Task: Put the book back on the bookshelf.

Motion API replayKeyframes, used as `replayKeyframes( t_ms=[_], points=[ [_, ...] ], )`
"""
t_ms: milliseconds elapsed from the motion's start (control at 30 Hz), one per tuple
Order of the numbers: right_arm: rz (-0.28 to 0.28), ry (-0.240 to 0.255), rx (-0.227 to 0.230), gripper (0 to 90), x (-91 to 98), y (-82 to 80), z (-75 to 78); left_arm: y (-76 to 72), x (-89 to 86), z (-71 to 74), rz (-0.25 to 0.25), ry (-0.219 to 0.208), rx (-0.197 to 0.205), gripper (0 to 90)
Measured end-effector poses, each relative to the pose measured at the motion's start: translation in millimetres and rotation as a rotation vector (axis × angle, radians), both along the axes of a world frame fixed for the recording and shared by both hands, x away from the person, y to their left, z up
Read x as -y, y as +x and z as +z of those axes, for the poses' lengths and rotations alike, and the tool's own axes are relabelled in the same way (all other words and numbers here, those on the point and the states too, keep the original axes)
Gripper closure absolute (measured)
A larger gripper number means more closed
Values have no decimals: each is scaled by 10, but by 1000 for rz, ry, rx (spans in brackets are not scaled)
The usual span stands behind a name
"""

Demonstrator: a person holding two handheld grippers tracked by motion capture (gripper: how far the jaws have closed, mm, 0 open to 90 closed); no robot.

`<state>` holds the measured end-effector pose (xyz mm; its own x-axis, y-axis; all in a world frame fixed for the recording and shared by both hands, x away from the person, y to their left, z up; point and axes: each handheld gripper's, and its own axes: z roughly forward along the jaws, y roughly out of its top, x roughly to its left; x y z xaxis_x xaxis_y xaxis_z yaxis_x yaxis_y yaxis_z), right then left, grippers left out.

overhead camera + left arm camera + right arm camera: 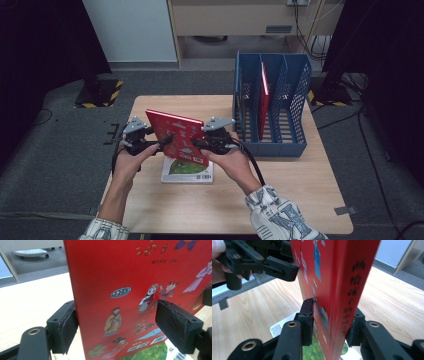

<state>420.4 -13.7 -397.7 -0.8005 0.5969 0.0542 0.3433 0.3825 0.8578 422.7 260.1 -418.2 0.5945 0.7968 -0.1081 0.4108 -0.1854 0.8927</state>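
Right tongs (pixel 329 320) pinch book spine (pixel 355 297).

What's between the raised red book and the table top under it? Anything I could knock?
A second book with a green-and-white cover lies flat on the table, directly under the red book. The high view shows it, as does the right gripper view.

We see a book (pixel 176 136) held tilted above the near-middle of the table (pixel 280 200), the left gripper (pixel 150 141) at its left edge and the right gripper (pixel 200 142) at its right. Under it a second book (pixel 187 171) lies flat on the table. Behind and to the right a file rack (pixel 272 145) stands at the far right corner, a third book (pixel 263 100) upright in its middle compartment
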Motion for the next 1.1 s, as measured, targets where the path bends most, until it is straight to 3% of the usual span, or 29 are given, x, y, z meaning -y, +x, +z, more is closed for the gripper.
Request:
replayKeyframes(
  t_ms=[267, 533, 800, 1100],
  points=[
    [15, 3, 9, 693, 18, -17, 32, 24, 30, -9, -1, -3, 11, 150],
    [39, 38, 39, 693, -36, -31, 136, -3, 29, -4, -10, 13, 14, 130],
    [70, 83, 66, 690, -87, 41, 244, 11, 42, -8, -6, 11, 17, 130],
    [92, 93, 86, 720, -160, 116, 289, 19, 51, -5, -2, 15, 15, 131]
  ],
)
